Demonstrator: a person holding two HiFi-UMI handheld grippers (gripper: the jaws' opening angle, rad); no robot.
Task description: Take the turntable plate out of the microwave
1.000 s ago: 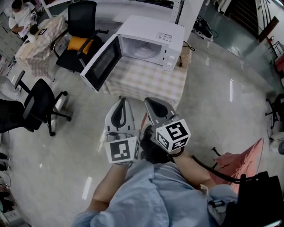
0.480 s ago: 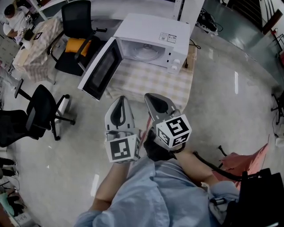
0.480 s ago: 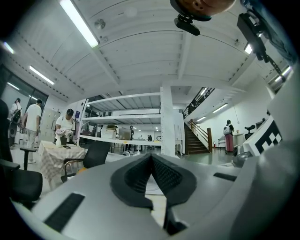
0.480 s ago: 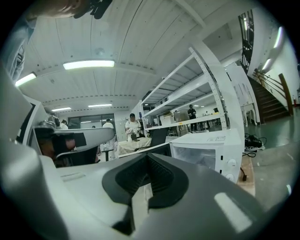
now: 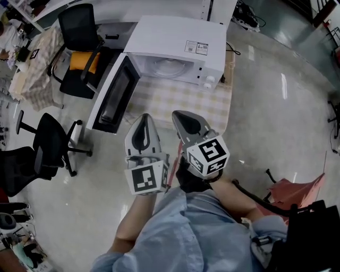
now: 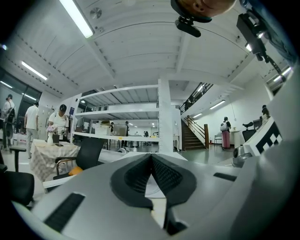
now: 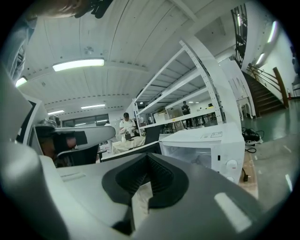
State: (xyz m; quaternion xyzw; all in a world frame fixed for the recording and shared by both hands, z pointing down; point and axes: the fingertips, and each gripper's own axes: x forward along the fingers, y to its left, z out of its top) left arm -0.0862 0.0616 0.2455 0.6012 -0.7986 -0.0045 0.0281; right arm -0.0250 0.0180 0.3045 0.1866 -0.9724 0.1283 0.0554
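Note:
The white microwave [image 5: 178,40] stands on a table with a checked cloth [image 5: 186,103], and its door [image 5: 110,95] hangs open to the left. Inside the cavity lies the pale glass turntable plate [image 5: 169,66]. In the head view my left gripper [image 5: 144,119] and my right gripper [image 5: 181,117] are side by side, short of the table's near edge and pointing at the microwave. Both are shut with nothing between the jaws. In the right gripper view the microwave [image 7: 206,145] shows beyond the shut right gripper [image 7: 147,158]. The left gripper [image 6: 151,157] faces the room level.
Black office chairs stand to the left, one [image 5: 79,32] beside the open door and another [image 5: 50,143] nearer. A second cloth-covered table [image 5: 32,69] is at far left. A white pillar [image 5: 219,10] rises behind the microwave. A reddish object [image 5: 297,186] lies on the floor at right.
Both grippers and the head have moved closer to the table. The microwave now sits nearer and larger in the head view. Both grippers stay shut.

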